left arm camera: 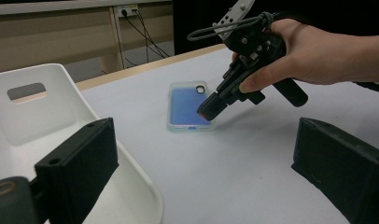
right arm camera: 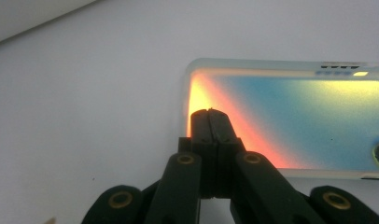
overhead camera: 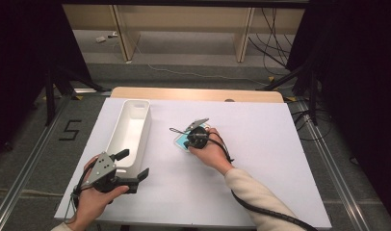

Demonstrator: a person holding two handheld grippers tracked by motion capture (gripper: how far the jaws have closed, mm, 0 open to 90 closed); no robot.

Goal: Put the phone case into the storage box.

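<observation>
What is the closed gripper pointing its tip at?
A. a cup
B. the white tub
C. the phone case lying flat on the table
C: the right gripper, jaws pressed together, has its tip over the phone case, which lies flat on the white table, apart from the tub.

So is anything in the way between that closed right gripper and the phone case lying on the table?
Nothing visible. The right gripper, its fingers shut together, points down right over the phone case, which lies flat on the white table. The white bin and the left gripper stand off to the side.
</observation>
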